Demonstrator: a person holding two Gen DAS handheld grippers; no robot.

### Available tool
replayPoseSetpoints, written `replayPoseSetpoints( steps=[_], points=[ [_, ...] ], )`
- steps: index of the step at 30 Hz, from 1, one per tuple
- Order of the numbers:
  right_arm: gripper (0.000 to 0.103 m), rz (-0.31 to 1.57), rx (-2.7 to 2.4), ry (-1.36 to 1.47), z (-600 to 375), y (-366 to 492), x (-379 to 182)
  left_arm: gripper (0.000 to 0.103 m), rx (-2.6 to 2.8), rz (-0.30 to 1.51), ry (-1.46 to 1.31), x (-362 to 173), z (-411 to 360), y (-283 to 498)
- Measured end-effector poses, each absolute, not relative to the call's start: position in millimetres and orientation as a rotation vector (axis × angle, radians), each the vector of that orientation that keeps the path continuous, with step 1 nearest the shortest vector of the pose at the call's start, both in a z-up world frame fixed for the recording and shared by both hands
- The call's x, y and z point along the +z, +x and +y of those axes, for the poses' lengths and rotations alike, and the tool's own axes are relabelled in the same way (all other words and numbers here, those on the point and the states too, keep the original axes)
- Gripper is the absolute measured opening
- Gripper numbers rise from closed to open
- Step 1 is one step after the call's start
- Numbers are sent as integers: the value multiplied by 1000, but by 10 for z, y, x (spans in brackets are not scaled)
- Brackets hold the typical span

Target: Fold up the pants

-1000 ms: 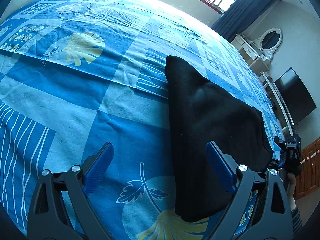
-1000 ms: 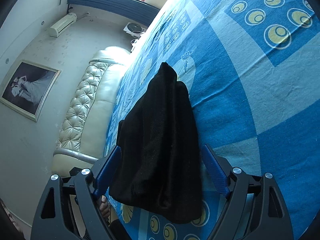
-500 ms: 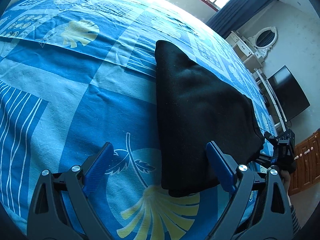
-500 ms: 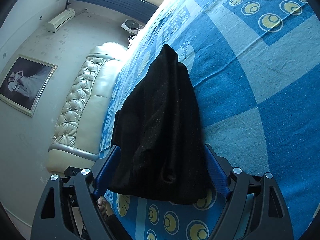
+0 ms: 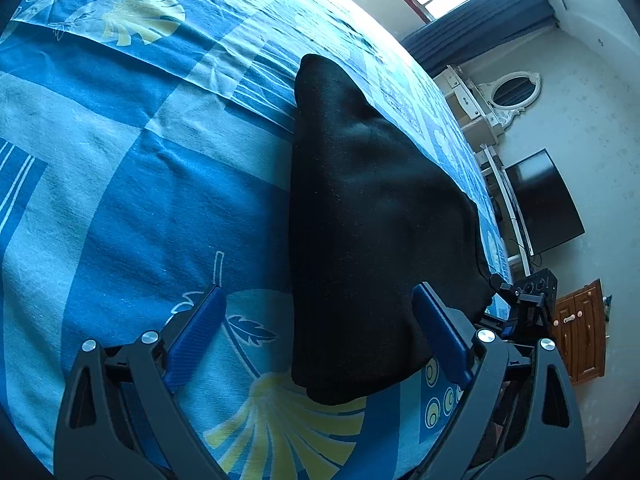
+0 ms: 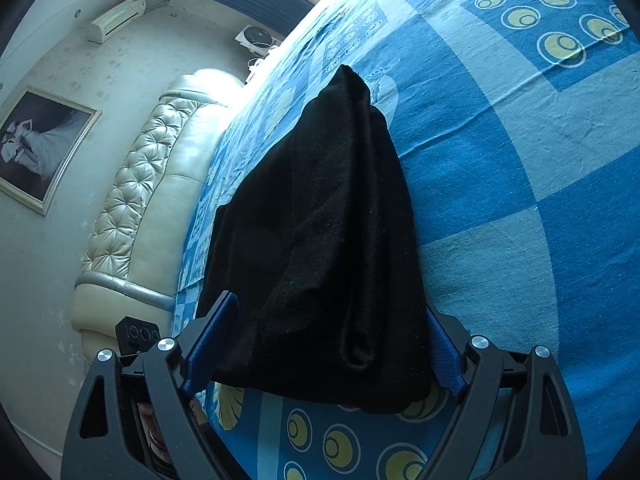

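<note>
Left wrist view shows folded black fabric pants [image 5: 372,220] on the blue-and-yellow patterned bedsheet [image 5: 120,200], bare sheet toward nine o'clock, while left gripper [image 5: 320,336] and right gripper [image 6: 328,340] both gape, gripping nothing.

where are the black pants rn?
The folded black fabric pants lie flat on the blue patterned bedsheet, right of centre in the left wrist view; in the right wrist view their near edge sits between the open right gripper fingers.
</note>
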State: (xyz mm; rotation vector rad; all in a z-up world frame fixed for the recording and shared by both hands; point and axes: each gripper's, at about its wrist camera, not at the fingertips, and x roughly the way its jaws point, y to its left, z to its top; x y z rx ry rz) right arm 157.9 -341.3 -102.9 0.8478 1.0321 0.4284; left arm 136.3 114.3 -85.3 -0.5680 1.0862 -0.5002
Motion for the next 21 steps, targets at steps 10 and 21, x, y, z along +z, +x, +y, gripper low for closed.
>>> replayPoseSetpoints(
  steps=[10,21],
  points=[
    [83,1071,412,845,-3398,1552,-1080,52,-625,1168,-684,-1033,1007,1479],
    [38,1081,407,884,-3481,1442,-1045,35,-583,1128,-628,-864,902,1363]
  ],
)
